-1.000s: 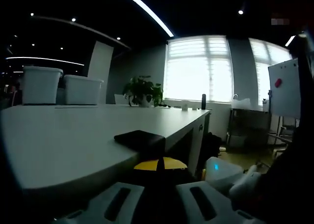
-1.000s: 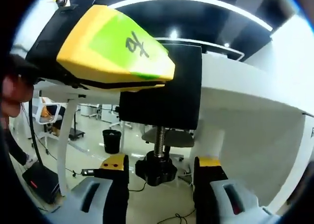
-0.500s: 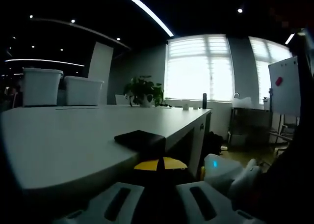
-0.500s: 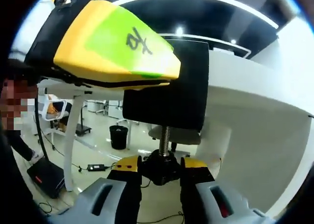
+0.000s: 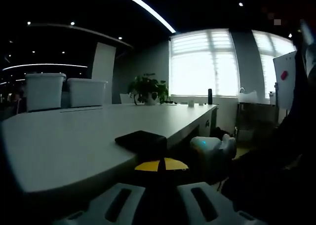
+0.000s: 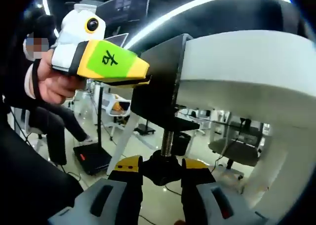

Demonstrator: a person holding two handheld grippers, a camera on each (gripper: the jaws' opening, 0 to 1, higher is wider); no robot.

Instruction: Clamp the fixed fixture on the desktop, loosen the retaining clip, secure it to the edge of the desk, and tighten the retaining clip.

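A black clamp fixture (image 5: 140, 137) sits over the edge of the white desk (image 5: 74, 141). My left gripper (image 5: 162, 166) is shut on its side plate, yellow tips together. From below, the fixture (image 6: 158, 82) hugs the desk edge (image 6: 237, 67), and a threaded screw (image 6: 168, 138) runs down to a black knob (image 6: 162, 171). My right gripper (image 6: 162, 166) is shut on that knob. The yellow-green left gripper (image 6: 140, 74), held by a hand (image 6: 52, 87), presses on the fixture's left side. In the left gripper view, the right gripper (image 5: 210, 148) shows white below the desk edge.
Two white bins (image 5: 44, 89) and a potted plant (image 5: 146, 89) stand at the desk's far side, and a whiteboard (image 5: 286, 84) stands at right. Under the desk are desk legs, a black box on the floor (image 6: 91, 156) and office chairs.
My right gripper's jaws closed on the black knob, then the right gripper view rolled about the screw. In the left gripper view the right gripper shifted left, nearer the desk edge.
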